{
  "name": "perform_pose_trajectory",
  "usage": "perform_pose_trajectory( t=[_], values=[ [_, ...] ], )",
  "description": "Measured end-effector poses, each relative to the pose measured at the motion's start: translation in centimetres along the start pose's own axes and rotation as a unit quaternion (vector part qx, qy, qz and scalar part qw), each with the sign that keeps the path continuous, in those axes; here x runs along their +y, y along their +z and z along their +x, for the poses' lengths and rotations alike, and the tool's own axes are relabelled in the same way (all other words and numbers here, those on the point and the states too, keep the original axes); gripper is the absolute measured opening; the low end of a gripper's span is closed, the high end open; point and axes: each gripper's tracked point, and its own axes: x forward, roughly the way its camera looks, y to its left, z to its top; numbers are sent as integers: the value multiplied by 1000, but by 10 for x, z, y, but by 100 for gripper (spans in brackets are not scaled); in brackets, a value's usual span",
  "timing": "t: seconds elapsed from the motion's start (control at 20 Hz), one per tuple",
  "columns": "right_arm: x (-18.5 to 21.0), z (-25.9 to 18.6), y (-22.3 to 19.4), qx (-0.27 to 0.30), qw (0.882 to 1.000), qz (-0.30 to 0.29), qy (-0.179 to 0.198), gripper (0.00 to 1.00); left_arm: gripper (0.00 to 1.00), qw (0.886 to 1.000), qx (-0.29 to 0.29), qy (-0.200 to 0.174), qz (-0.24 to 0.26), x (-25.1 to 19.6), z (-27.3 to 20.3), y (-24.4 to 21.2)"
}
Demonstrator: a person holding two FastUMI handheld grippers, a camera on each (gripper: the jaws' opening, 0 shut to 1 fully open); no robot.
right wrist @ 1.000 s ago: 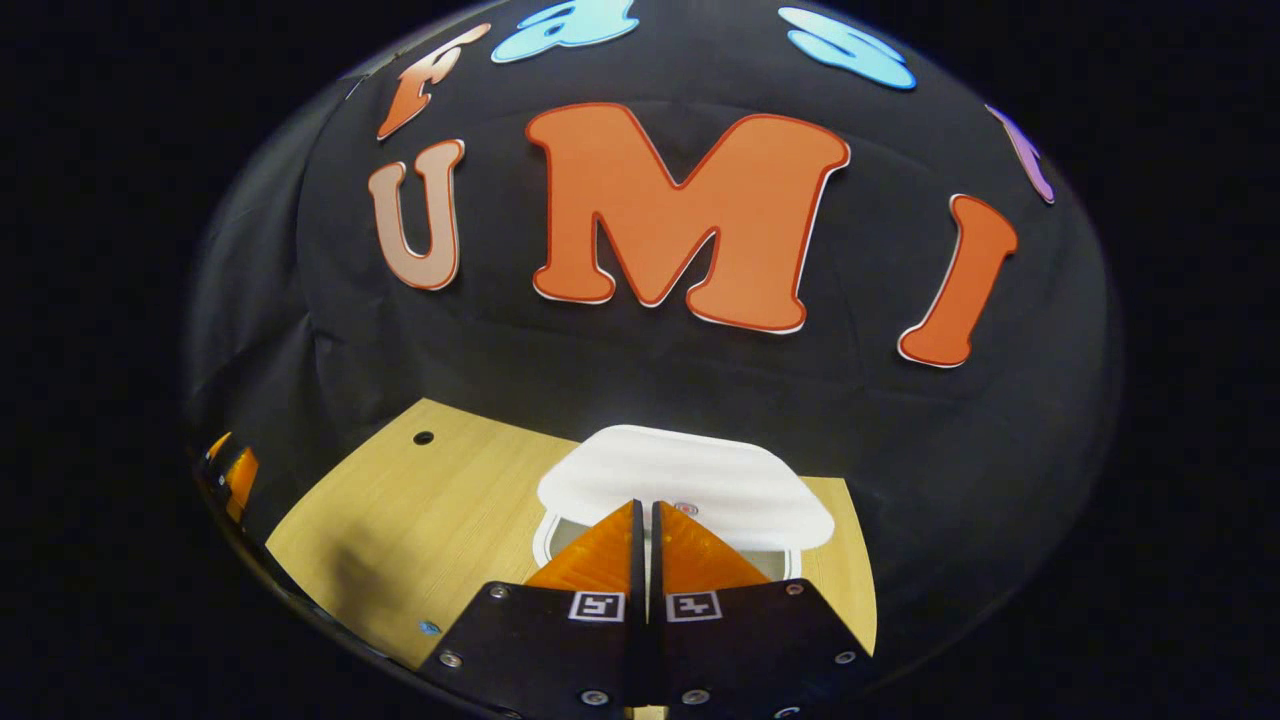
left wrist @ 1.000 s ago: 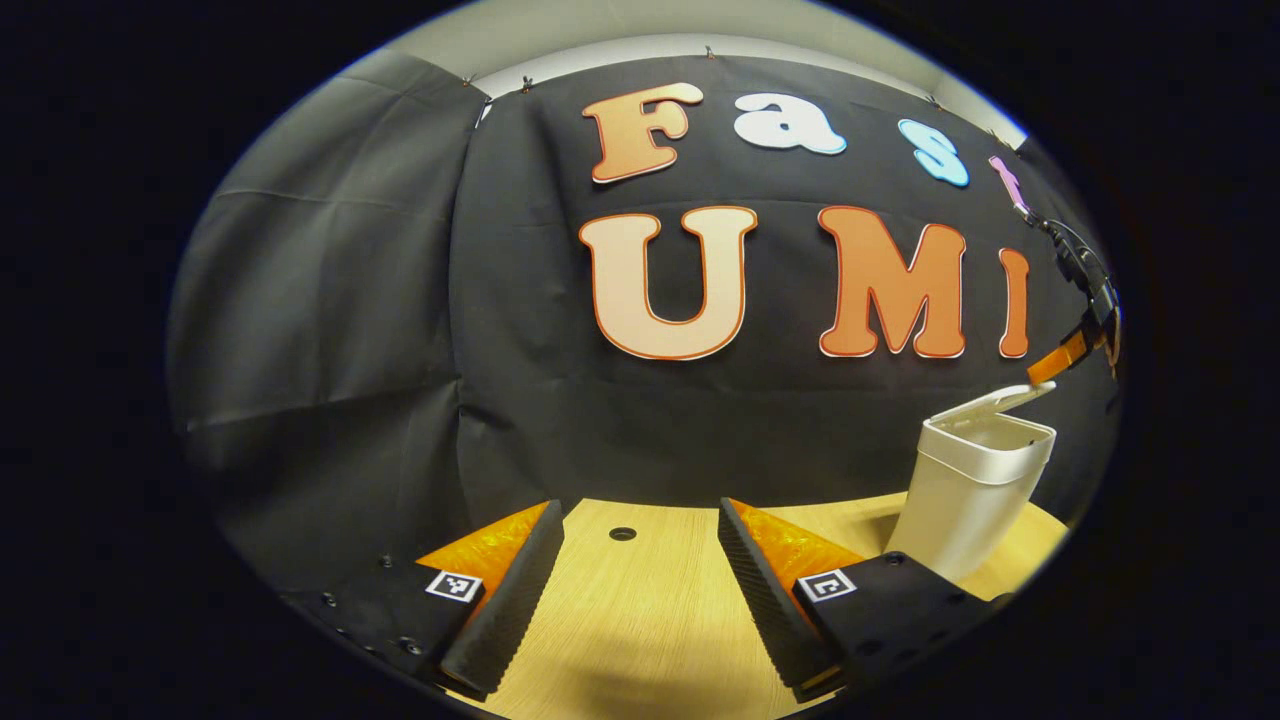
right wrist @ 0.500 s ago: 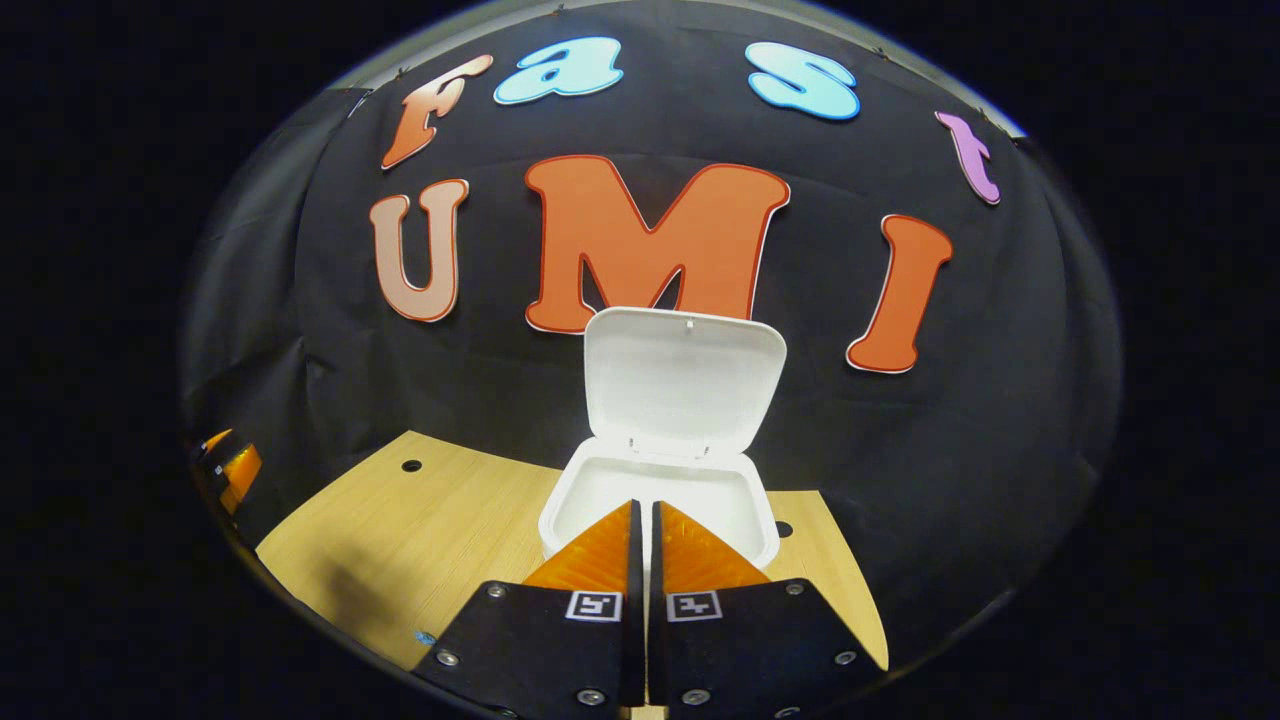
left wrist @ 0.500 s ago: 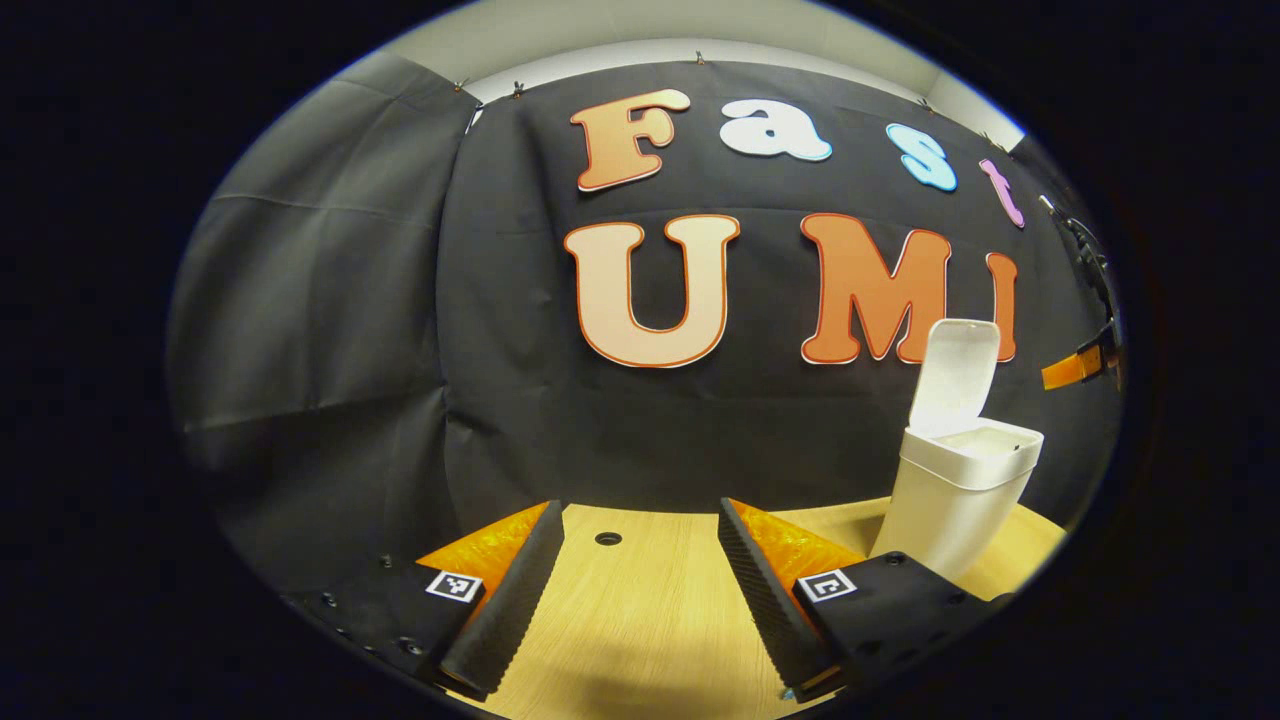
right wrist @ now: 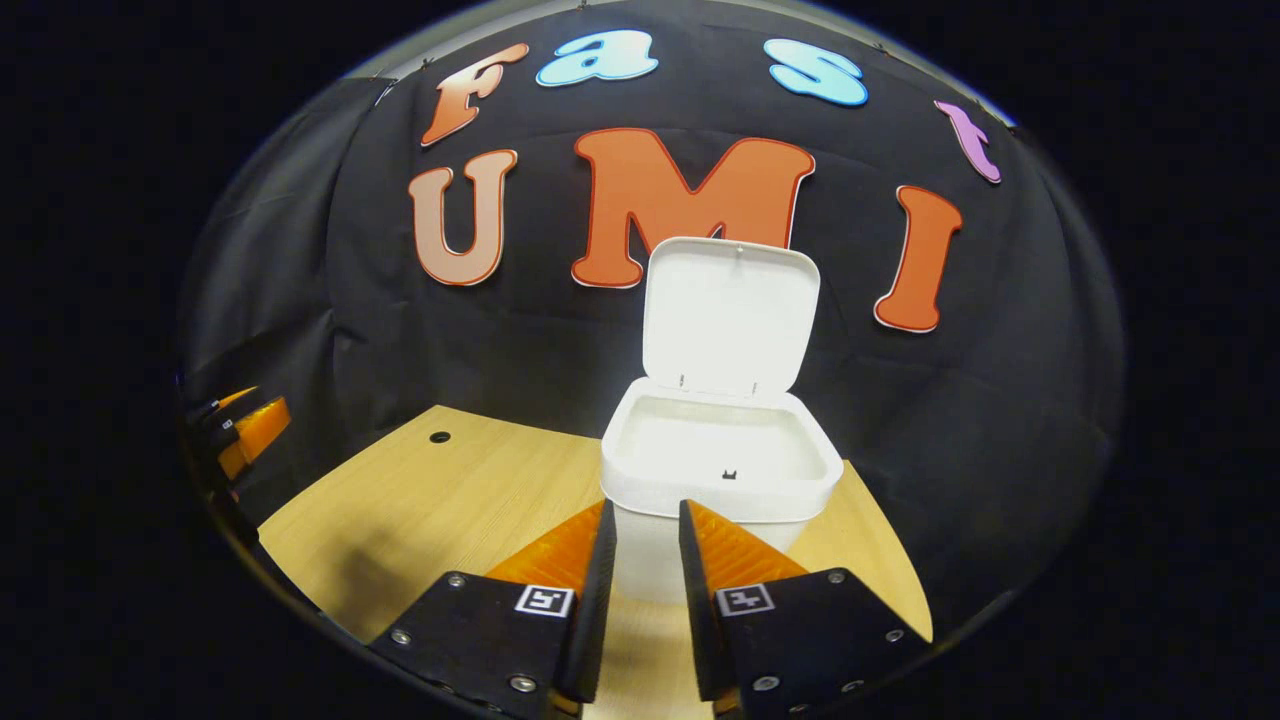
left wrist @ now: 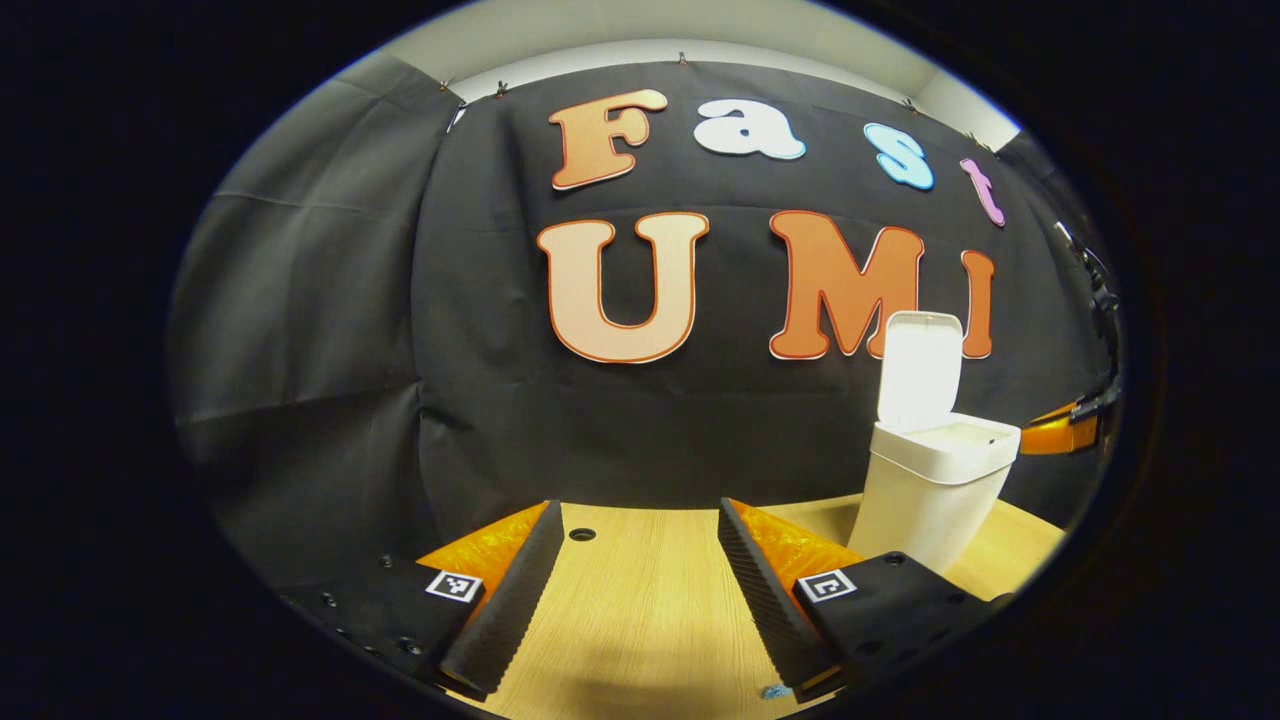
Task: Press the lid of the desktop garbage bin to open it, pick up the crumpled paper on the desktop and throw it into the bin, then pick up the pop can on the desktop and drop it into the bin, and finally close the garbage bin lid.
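The bin's lid point(right wrist: 728, 315) has sprung upright, so the bin point(right wrist: 722, 470) on the counter point(right wrist: 440, 500) is ready for paper, while the right hand-held gripper point(right wrist: 645, 520) has parted slightly, empty, and the left hand-held gripper point(left wrist: 640, 520) gapes wide, empty.

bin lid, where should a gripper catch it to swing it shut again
Take the lid at its free top edge, coming from above and in front: it stands upright, hinged at the back rim of the bin, so pushing the top forward and down closes it.
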Motion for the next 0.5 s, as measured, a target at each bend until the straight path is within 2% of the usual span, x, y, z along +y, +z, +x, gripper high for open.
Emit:
perform_pose_trajectory(
  t=[0.05,0.1,0.15,0.25,0.35,0.5],
  values=[
    [4,-1,-9,3,1000,8,4,49,99,1000,1,0,3,-1,-1,-3],
    [9,-1,-17,7,1000,22,9,54,98,1000,2,0,5,-1,-2,-4],
    [13,-2,-23,12,999,37,15,67,98,1000,4,-1,6,-3,-2,-5],
    [16,-2,-37,23,998,54,17,84,99,1000,9,-5,9,-8,-3,-11],
    [14,-2,-46,30,998,50,11,97,98,1000,17,-12,13,-15,-5,-20],
    [8,-4,-51,35,998,43,1,98,99,999,32,-26,17,-28,-5,-34]
  ],
)
